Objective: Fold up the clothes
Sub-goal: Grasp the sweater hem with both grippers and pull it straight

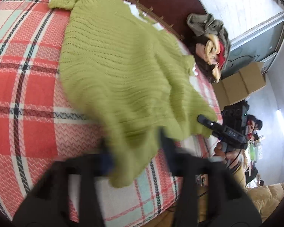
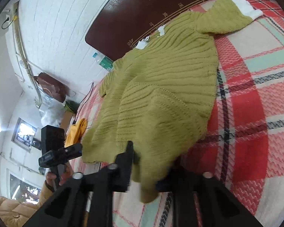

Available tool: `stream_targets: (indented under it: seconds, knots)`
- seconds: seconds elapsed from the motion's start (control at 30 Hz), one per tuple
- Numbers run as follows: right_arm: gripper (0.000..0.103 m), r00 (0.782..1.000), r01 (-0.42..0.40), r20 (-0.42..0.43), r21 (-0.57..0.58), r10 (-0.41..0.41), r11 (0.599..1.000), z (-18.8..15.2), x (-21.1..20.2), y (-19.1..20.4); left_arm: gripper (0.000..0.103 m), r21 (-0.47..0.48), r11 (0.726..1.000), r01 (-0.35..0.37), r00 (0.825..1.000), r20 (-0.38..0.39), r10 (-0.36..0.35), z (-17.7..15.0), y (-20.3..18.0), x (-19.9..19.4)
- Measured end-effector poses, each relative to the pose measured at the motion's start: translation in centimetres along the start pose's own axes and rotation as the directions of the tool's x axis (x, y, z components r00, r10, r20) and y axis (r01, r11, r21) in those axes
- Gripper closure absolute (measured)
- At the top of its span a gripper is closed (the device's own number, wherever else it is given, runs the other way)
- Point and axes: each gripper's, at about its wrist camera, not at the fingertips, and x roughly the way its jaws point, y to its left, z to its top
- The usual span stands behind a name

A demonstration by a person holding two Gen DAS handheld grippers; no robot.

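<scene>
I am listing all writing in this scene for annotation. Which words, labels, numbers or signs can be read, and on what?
Nothing can be read with certainty.
headboard: gold characters along its border, too small and distorted to read.
bottle: green label, print too small.
right gripper: pale marks on its body, blurred.

The left tongs (image 1: 136,151) are matte black, with two broad arms pierced by rounded triangular cut-outs and narrow flat fingers (image 1: 165,141). The right tongs (image 2: 151,162) share that build, with three silver round bolt heads on their frame just behind the fingers. Seen from the other side, each unit has a boxy black body bearing small white markings. Bare fingers and a tan sleeve (image 2: 45,193) show below the handle.
</scene>
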Motion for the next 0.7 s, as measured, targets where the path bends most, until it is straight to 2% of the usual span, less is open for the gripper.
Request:
stream_targets:
  seconds: [0.07, 0.17, 0.27, 0.3, 0.37, 0.43, 0.57, 0.63, 0.67, 0.7]
  knots:
    - [0.096, 1.000, -0.032, 0.001, 0.008, 0.032, 0.999, 0.0, -0.2, 0.5, 0.091, -0.030, 0.999, 0.013, 1.000, 0.004, -0.013, -0.1, 0.3, -0.8]
    - [0.097, 0.990, -0.137, 0.022, 0.026, 0.137, 0.990, -0.3, -2.1, 1.6, 0.091, -0.055, 0.993, 0.107, 0.993, 0.056, -0.104, -0.4, 0.2, -3.6]
    - [0.097, 0.980, -0.193, 0.032, -0.033, 0.194, 0.981, -0.7, -4.6, 3.9, 0.092, -0.034, 0.990, 0.134, 0.987, 0.094, -0.130, -0.9, -0.8, -7.0]
    - [0.097, 0.979, -0.198, 0.029, -0.054, 0.200, 0.979, -0.9, -5.3, 4.6, 0.095, -0.026, 0.990, 0.136, 0.987, 0.095, -0.133, -1.1, -1.0, -7.7]
    - [0.097, 0.983, -0.180, 0.012, -0.073, 0.181, 0.981, -1.3, -6.0, 5.1, 0.095, -0.012, 0.991, 0.132, 0.989, 0.075, -0.131, -1.7, -1.4, -8.7]
    - [0.097, 0.987, -0.163, -0.010, -0.075, 0.163, 0.984, -1.8, -6.3, 5.1, 0.095, -0.010, 0.995, 0.097, 0.994, 0.046, -0.096, -2.5, -1.2, -8.6]
    - [0.097, 0.991, -0.121, -0.064, 0.003, 0.121, 0.993, -3.2, -5.2, 2.6, 0.095, -0.050, 0.997, 0.059, 0.998, -0.006, -0.060, -4.2, 0.5, -6.9]
    - [0.096, 0.993, -0.077, -0.087, 0.037, 0.080, 0.996, -3.9, -4.5, 1.2, 0.094, -0.041, 0.999, 0.012, 1.000, -0.007, -0.012, -4.8, 1.0, -6.2]
    - [0.094, 0.994, -0.050, -0.094, 0.044, 0.054, 0.998, -4.1, -4.2, 0.7, 0.088, -0.038, 0.999, -0.013, 1.000, -0.003, 0.012, -5.0, 1.3, -6.0]
    - [0.093, 0.994, -0.026, -0.102, 0.051, 0.031, 0.998, -4.3, -4.0, 0.2, 0.061, -0.049, 0.999, -0.019, 1.000, 0.006, 0.019, -5.1, 1.7, -5.9]
